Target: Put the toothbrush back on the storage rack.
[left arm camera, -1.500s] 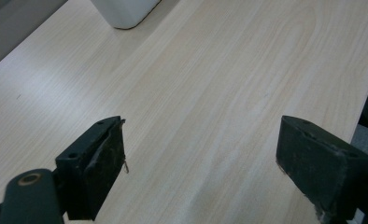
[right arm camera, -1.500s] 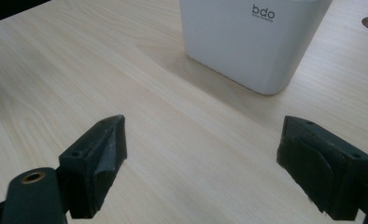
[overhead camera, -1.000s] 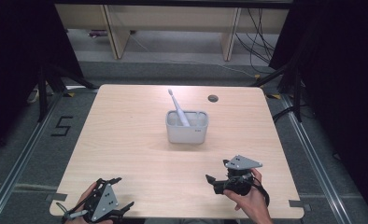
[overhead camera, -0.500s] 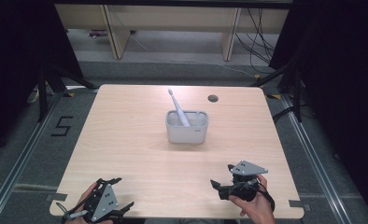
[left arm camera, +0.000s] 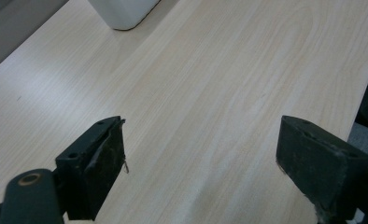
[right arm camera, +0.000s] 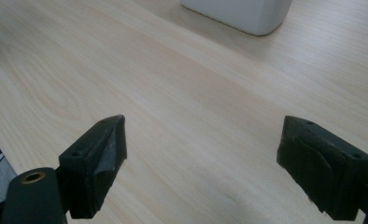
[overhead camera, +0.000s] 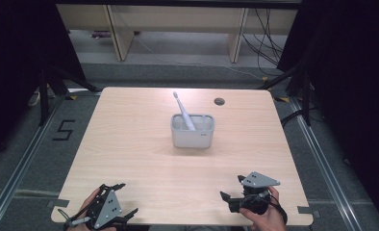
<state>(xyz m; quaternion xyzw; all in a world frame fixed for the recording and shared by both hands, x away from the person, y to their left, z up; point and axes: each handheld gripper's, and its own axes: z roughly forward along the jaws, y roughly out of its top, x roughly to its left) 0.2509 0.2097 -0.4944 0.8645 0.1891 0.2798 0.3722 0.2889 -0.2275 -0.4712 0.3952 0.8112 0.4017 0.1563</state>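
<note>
High view: two claws are seen at the near edge of the pale wooden surface, the left claw released, the right claw released and drawn nearer than before. Farther, centrally, one white rectangular holder contains one toothbrush, leaning left.

One counter. One white holder on it, ahead of both grippers, with one toothbrush standing tilted inside. Two grippers: the left gripper and the right gripper, each held in one hand, two hands in all.
</note>
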